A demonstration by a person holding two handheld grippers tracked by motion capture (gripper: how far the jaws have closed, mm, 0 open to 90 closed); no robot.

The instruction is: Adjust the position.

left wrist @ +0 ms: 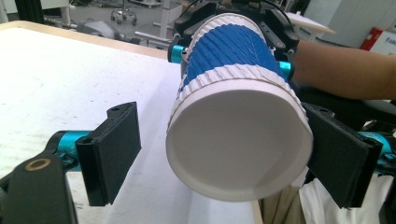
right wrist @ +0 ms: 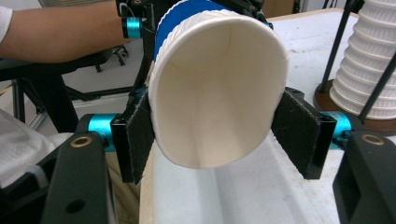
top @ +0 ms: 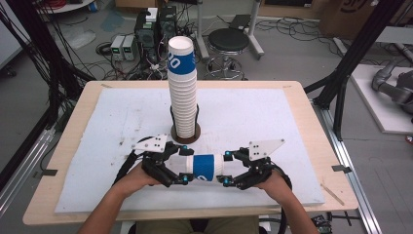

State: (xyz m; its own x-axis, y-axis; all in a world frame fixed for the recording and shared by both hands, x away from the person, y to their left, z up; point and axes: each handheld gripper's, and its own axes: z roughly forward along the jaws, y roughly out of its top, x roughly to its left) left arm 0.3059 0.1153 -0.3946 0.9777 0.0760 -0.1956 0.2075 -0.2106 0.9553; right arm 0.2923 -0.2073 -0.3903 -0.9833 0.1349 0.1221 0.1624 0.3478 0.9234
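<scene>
White table mat (top: 112,146) fills centre of frame; tall cup stack (top: 182,92) stands upper-middle on its stand.

Right gripper (top: 233,168) squeezes the cup (top: 204,167) mouth, prob. to hold it level, while left gripper (top: 178,165) has jaws wide, pads off cup's other end.

A cup (top: 203,166) is lying on its side at the worktop's (top: 302,126) six o'clock edge, lengthwise between the two hand-held grippers: the left hand-held gripper (top: 176,165) is sitting at its nine o'clock end, the right hand-held gripper (top: 227,168) at its three o'clock end. A cup stack (top: 182,92) is standing upright on a base (top: 185,138) at the cup's twelve o'clock, near the worktop's middle.
</scene>
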